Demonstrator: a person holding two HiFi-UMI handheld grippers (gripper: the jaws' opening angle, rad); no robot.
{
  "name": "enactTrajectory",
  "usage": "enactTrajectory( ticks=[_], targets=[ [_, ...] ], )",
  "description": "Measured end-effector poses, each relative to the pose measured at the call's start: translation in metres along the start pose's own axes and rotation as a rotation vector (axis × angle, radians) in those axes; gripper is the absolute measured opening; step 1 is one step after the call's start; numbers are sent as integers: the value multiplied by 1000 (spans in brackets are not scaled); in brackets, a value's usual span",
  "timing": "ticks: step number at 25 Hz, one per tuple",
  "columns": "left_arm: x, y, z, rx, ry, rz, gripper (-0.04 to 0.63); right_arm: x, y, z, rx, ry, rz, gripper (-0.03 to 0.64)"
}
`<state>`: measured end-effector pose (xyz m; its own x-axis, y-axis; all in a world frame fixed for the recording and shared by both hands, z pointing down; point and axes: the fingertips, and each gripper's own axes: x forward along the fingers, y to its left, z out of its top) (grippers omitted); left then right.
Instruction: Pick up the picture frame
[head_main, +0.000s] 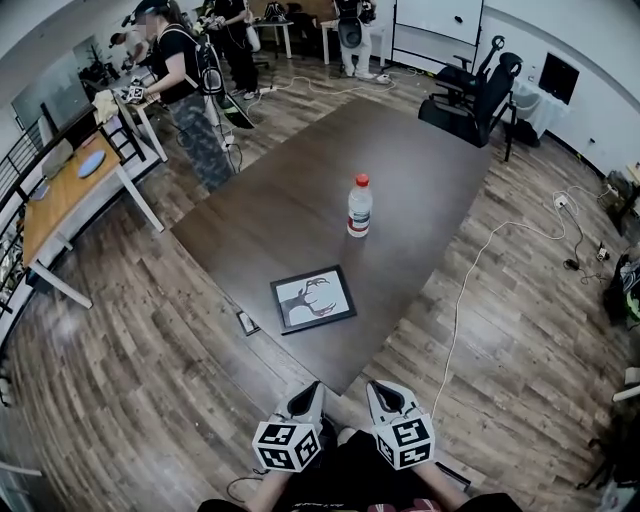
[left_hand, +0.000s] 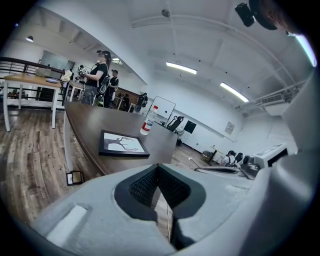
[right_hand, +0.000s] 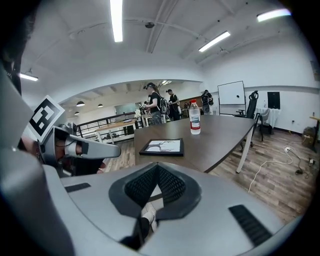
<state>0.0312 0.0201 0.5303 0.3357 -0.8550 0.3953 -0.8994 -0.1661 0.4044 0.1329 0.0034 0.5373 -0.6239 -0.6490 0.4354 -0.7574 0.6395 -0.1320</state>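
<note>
A black picture frame (head_main: 313, 299) with a tree drawing lies flat near the close end of the long dark table (head_main: 300, 190). The same picture frame (left_hand: 122, 144) shows ahead in the left gripper view and also, as the picture frame (right_hand: 162, 146), in the right gripper view. My left gripper (head_main: 307, 391) and right gripper (head_main: 381, 389) hang side by side short of the table's near corner, both shut with nothing between the jaws. Neither touches the frame.
A water bottle (head_main: 359, 207) with a red cap stands mid-table beyond the frame. A small dark object (head_main: 247, 323) lies on the wood floor by the table's left edge. A white cable (head_main: 470, 270) trails across the floor at right. People stand at the far left beside a wooden desk (head_main: 62, 192); office chairs (head_main: 478, 92) sit at the far end.
</note>
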Motion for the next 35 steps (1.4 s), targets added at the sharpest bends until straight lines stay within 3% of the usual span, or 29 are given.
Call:
enactTrajectory(
  ticks=[9,14,25,30,35],
  targets=[
    [27,55,43,-22,9,-12,9,55,3,28,23,11,-50,6],
    [48,74,67,67,35,-74,9,86,6,41,53,14,-108,6],
    [70,136,99,115,117,-165,9,141,23,61,138,8,-245,6],
    [79,148,114,220,136,-182,9,158,19,64,180,16,-293,6],
    [89,168,115,207,164,-149,9,170,12,64,223,17,-315,6]
  ],
)
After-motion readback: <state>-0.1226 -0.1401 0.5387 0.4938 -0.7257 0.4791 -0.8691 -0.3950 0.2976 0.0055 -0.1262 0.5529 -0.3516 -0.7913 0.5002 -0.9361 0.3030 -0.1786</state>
